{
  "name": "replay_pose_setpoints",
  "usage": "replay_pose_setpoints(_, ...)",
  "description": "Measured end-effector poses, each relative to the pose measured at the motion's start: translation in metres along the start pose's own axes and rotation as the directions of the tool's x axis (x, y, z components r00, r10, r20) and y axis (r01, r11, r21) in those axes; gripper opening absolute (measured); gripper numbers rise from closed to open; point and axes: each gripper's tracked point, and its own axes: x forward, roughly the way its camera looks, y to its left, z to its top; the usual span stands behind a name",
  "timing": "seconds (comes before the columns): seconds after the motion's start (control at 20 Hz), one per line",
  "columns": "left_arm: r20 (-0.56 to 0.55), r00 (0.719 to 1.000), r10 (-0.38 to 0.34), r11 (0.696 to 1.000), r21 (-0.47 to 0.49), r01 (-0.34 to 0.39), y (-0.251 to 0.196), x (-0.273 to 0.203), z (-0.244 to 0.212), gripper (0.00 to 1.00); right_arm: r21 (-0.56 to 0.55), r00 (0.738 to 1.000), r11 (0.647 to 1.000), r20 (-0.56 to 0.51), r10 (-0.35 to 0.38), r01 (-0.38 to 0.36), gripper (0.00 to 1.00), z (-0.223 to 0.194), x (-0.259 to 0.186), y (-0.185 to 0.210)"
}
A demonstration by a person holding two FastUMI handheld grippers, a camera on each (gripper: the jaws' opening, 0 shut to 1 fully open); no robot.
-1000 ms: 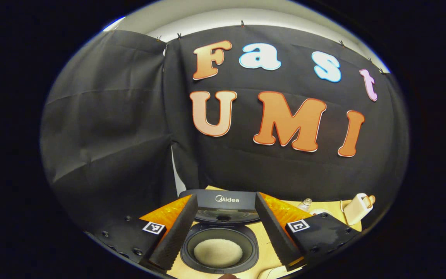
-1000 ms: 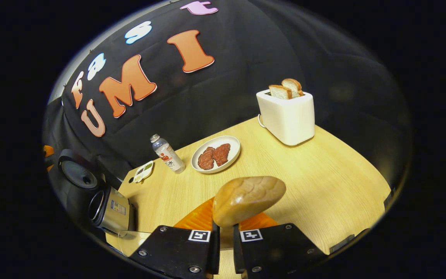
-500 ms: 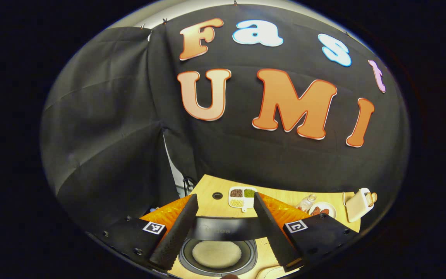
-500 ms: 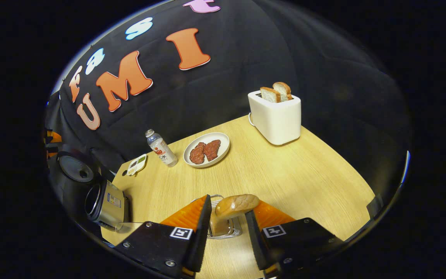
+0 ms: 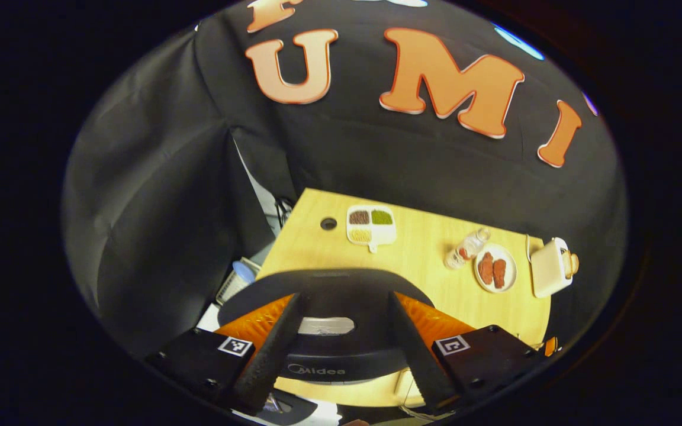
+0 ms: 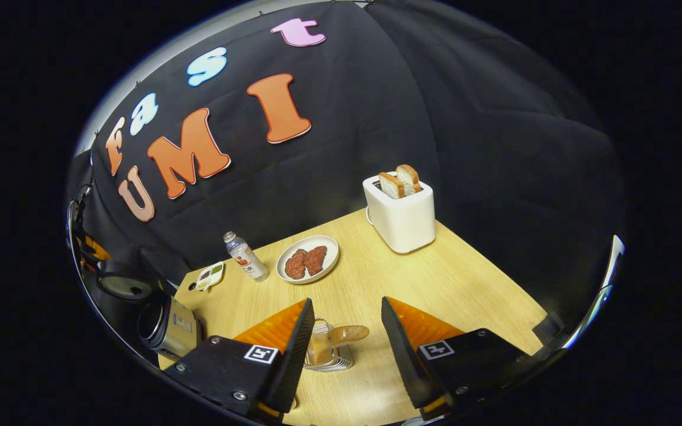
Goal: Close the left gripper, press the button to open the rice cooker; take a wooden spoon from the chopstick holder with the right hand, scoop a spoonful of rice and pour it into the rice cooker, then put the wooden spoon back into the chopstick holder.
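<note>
Spoon [image 6: 346, 335] sits in the wire holder [image 6: 328, 355] low in the right gripper view, between the wide-open, empty right claw [image 6: 344, 346]. Left claw [image 5: 341, 346], low in its view, is wide open and empty above the rice cooker [image 5: 323, 355] on the desk [image 5: 424, 278].

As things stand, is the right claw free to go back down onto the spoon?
Probably yes. The right claw is open, the spoon stands in the holder between its fingers, and nothing lies between them.

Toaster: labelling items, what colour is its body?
White toaster, clearest in the right gripper view.
</note>
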Motion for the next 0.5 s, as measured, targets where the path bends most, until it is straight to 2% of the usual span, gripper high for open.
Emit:
replay_pose_setpoints(0.05, -0.043, 0.999, -0.002, 1.000, -0.003, 0.002, 0.000, 0.005, -0.012, 0.94, -0.002, 1.000, 1.000, -0.002, 0.000, 0.000, 0.72, 0.000, 0.001, 0.000)
replay_pose_setpoints(0.1, -0.084, 0.996, -0.001, 1.000, -0.012, 0.000, 0.001, 0.008, -0.025, 0.97, -0.001, 1.000, 1.000, -0.006, 0.007, -0.007, 0.72, -0.001, -0.001, 0.002)
replay_pose_setpoints(0.15, -0.129, 0.992, 0.007, 1.000, -0.015, -0.009, 0.002, 0.011, -0.040, 0.94, -0.001, 1.000, 1.000, -0.009, 0.011, -0.011, 0.72, -0.001, 0.000, 0.004)
replay_pose_setpoints(0.2, -0.185, 0.983, 0.013, 1.000, -0.019, -0.017, 0.003, 0.015, -0.059, 0.96, -0.004, 1.000, 1.000, -0.011, 0.016, -0.016, 0.72, -0.003, 0.001, 0.006)
replay_pose_setpoints(0.25, -0.225, 0.974, 0.014, 1.000, -0.012, -0.018, 0.000, 0.021, -0.076, 0.89, -0.010, 1.000, 1.000, -0.011, 0.015, -0.015, 0.72, -0.003, 0.002, 0.007)
replay_pose_setpoints(0.3, -0.262, 0.965, 0.014, 1.000, -0.005, -0.016, 0.000, 0.027, -0.091, 0.94, -0.015, 1.000, 1.000, -0.013, 0.018, -0.018, 0.72, -0.004, 0.002, 0.009)
replay_pose_setpoints(0.35, -0.294, 0.956, 0.015, 1.000, -0.011, -0.019, 0.000, 0.034, -0.106, 0.89, -0.019, 1.000, 1.000, -0.016, 0.021, -0.022, 0.72, -0.005, 0.002, 0.011)
replay_pose_setpoints(0.45, -0.336, 0.942, 0.016, 0.999, -0.025, -0.026, 0.000, 0.047, -0.128, 0.89, -0.028, 0.999, 0.999, -0.013, 0.032, -0.032, 0.72, -0.002, 0.000, 0.015)
replay_pose_setpoints(0.5, -0.348, 0.937, 0.018, 0.999, -0.028, -0.030, 0.000, 0.052, -0.135, 0.94, -0.035, 0.999, 0.999, -0.013, 0.033, -0.034, 0.72, -0.001, -0.001, 0.016)
